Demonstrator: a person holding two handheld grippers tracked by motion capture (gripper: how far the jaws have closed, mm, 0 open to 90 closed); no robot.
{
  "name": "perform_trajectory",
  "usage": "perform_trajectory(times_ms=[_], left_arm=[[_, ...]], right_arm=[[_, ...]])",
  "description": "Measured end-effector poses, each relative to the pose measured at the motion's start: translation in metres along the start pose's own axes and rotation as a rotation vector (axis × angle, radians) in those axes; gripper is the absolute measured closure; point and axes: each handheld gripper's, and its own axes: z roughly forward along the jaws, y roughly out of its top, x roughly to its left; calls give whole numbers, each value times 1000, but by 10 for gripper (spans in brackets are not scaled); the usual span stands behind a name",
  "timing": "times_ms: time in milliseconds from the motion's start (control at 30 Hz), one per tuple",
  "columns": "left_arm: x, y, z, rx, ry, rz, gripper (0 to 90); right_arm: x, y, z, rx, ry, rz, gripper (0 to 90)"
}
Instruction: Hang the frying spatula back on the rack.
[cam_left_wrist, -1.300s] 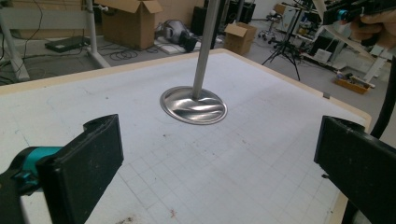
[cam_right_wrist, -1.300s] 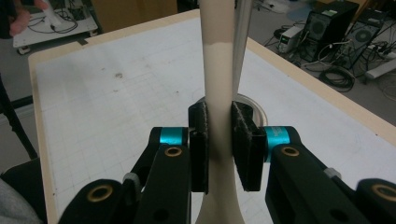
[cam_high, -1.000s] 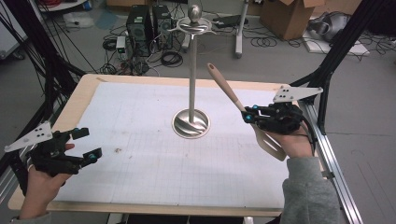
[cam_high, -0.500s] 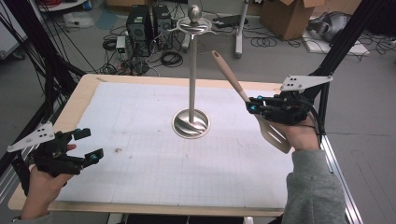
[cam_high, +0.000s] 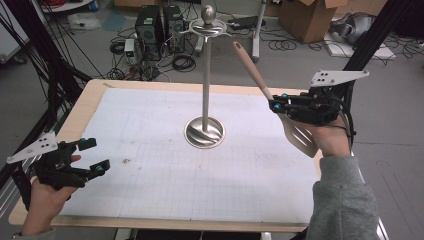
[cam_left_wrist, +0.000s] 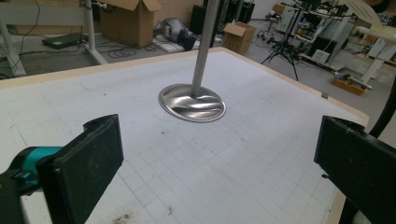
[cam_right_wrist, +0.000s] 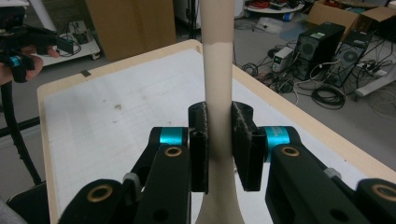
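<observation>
Two hand-held grippers: right hand-held gripper (cam_high: 278, 105) clamped the spatula (cam_high: 272, 102) above the surface's (cam_high: 150, 150) right edge; left hand-held gripper (cam_high: 92, 156) gaped empty near the left corner.

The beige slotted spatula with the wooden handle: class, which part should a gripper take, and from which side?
Take the beige slotted spatula at its narrow neck just above the blade, jaws closing across the thin sides. The right gripper is shut there now, approaching from the table's right edge. The round handle is slim enough for the pads, and a grip near the wide blade probably limits swinging.
</observation>
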Motion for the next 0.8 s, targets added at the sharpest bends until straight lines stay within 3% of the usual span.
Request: perform_trajectory(times_ms=[433,600,800], left_arm=[[3,-2,-3,-8,5,-12,17],[3,-2,-4,-11,5,-14,17],[3,-2,-3,-6,6,-15,17]], right_arm=[[0,11,4,-12,1,-6,780],[-5,11,2,-25,-1,20,780],[-8,11,4,-39,28,41,780]])
